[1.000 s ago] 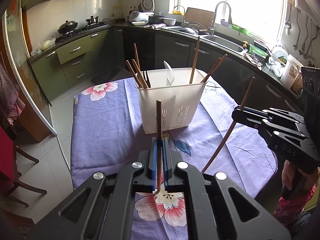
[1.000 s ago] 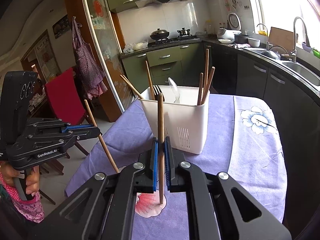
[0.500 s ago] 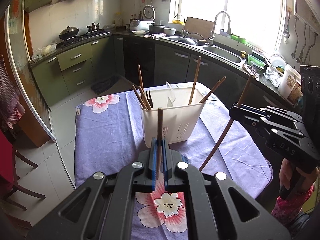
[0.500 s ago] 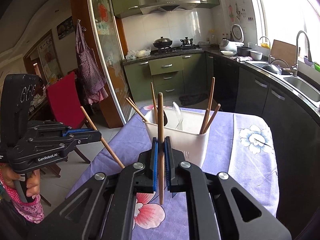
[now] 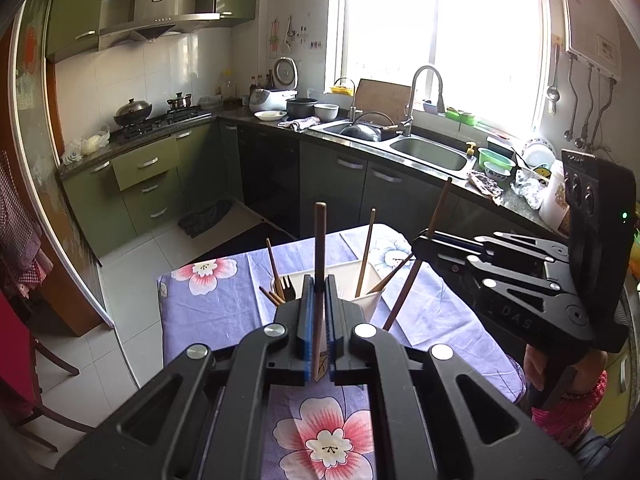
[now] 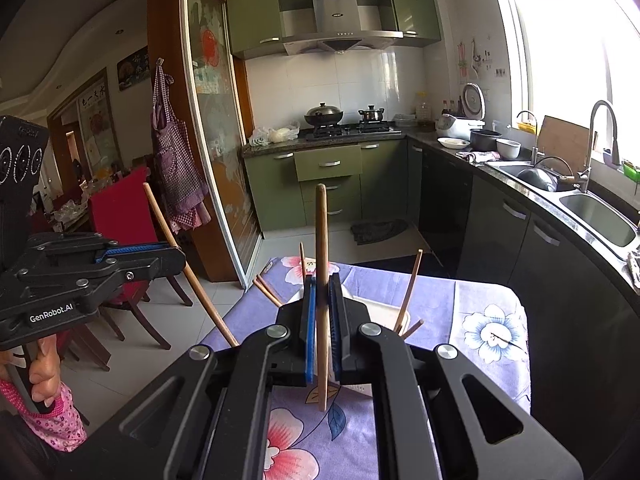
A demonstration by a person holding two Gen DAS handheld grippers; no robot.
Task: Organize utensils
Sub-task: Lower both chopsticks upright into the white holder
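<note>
Chopstick upright, clamped in left gripper; right gripper pinches another; caddy just ahead, below both

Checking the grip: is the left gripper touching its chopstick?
Touching. The left wrist view shows the left gripper shut on the chopstick, blue pads pressing both sides.
</note>
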